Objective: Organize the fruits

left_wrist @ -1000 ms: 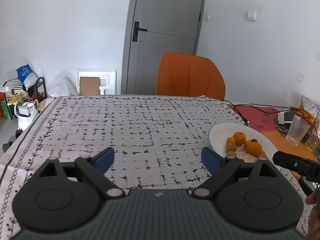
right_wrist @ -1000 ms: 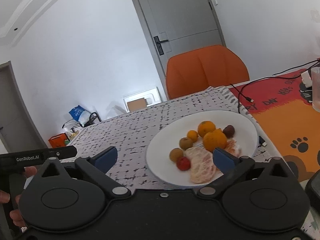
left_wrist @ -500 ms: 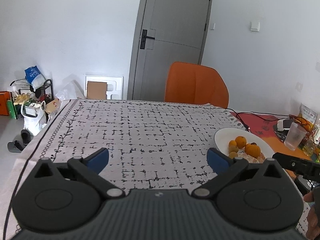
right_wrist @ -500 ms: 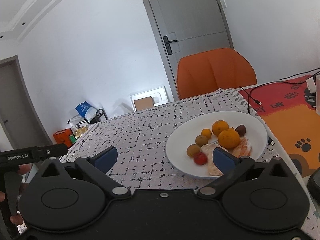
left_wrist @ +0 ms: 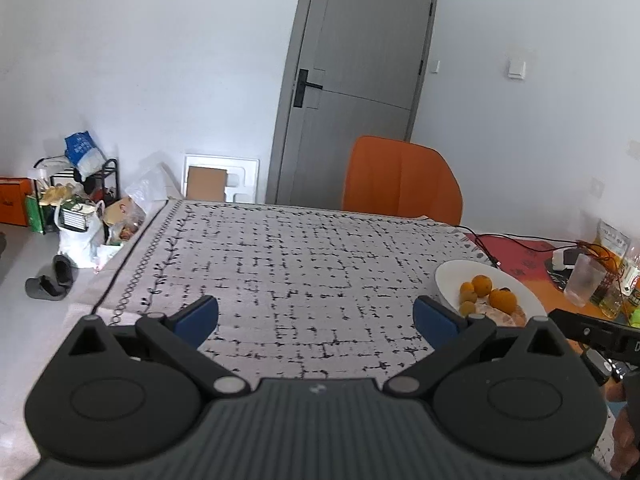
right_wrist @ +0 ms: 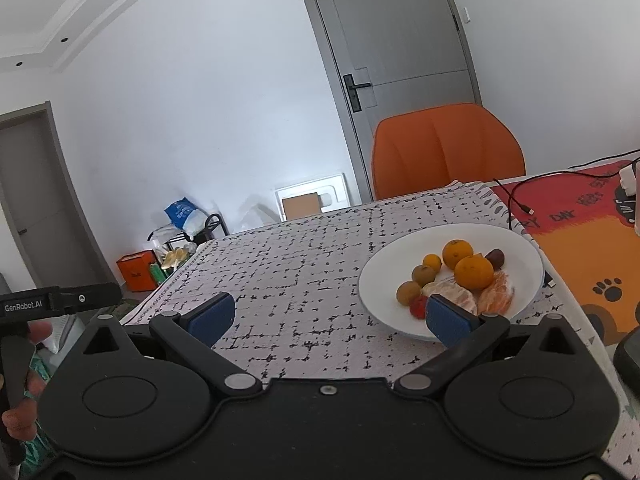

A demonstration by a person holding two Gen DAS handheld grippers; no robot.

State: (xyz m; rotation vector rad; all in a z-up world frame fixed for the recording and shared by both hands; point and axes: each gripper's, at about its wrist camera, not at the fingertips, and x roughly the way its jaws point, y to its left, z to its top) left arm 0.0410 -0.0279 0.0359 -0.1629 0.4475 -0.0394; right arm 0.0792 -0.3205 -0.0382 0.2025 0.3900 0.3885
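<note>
While both tools hang above the table, the fruit lies as follows.

Left wrist view
- left tool (left_wrist: pixel 315 317): fingers spread wide, nothing between them, over the patterned cloth of the table (left_wrist: pixel 280 264).
- plate (left_wrist: pixel 448 280): white, at the table's right edge, fruit heaped on it; details are small from here.

Right wrist view
- right tool (right_wrist: pixel 328 316): fingers wide apart, holding nothing, the right finger just in front of the plate's near rim.
- plate contents: two oranges (right_wrist: pixel 474 272), a small orange fruit (right_wrist: pixel 432 262), two brownish round fruits (right_wrist: pixel 409 293), a small red fruit (right_wrist: pixel 418 306), a dark plum-like one (right_wrist: pixel 495 258), and peeled citrus segments (right_wrist: pixel 454 296).
- whole fruit, likely handling: firm, round, light, apt to roll; best gripped across the widest middle.
- peeled segments, likely handling: soft, wet, easily crushed; need a gentle squeeze at the thick part.
- task state: every fruit sits on the plate, touching or close; this fits fruit already gathered or fruit awaiting sorting.
</note>
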